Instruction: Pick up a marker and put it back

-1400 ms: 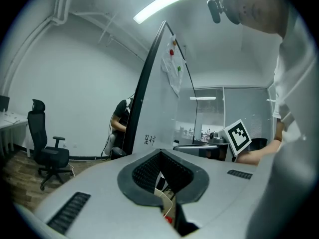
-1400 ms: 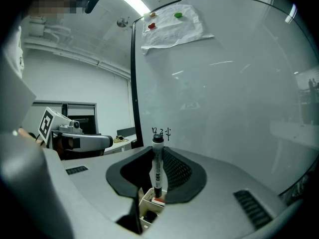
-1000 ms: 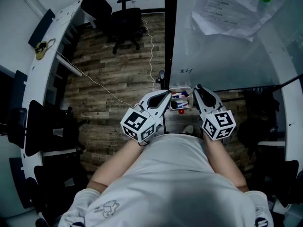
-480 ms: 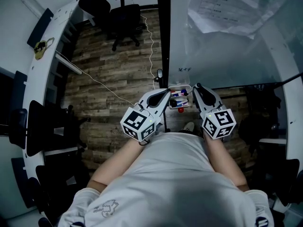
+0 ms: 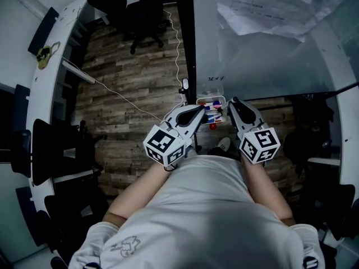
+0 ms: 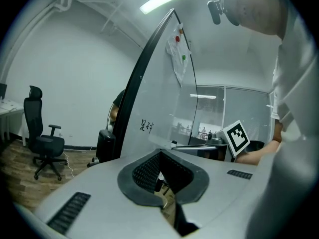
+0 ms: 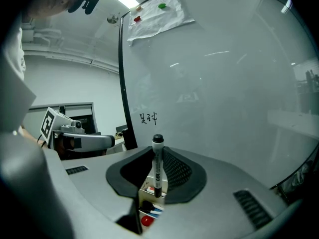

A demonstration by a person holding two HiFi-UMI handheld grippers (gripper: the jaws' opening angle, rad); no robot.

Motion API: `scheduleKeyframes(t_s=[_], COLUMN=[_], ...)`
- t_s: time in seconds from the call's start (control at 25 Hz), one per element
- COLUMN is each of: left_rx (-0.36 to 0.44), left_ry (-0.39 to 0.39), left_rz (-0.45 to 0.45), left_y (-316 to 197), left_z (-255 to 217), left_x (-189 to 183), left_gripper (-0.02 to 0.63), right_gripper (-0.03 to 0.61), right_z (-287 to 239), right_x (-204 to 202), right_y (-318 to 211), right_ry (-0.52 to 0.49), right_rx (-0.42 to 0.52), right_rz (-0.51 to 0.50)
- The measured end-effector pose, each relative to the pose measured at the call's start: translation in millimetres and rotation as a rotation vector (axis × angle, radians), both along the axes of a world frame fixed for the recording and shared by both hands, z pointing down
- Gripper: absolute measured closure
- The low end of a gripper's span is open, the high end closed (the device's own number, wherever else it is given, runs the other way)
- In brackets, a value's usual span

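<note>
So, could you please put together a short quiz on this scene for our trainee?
1. True or false: the right gripper is empty.
2. The marker is: A) lying level, B) upright, C) dropped on the floor.
3. Fill in: the paper hangs on the ___.
Key: 1 false, it is shut on the marker; 2 B; 3 whiteboard.
</note>
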State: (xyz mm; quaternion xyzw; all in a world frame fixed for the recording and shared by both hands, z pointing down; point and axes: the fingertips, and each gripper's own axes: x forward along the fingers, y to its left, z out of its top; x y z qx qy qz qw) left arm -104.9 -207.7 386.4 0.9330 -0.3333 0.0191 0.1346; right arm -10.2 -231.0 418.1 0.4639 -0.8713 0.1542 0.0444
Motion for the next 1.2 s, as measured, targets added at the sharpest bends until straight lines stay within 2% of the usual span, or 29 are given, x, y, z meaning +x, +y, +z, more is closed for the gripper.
scheduleKeyframes(t_s=[0.76, 1.2], left_rx=[-0.07, -0.105], left_ry=[-0.013, -0.043], left_rz=[-0.012, -0.001], left_y=[-6.7, -10.8], left_z=[33.0, 53.0], left_x=[11.9, 12.9], left_gripper=[0.609, 0.609], right_gripper=[0.509, 0.509], right_z=[37.9, 64.2], right_x=[9.9, 2.6], right_y=[-3.4, -7.6], right_ry=[0.006, 0.013], right_rx=[-0.102, -0.168], right_rz=[-0.011, -0.039])
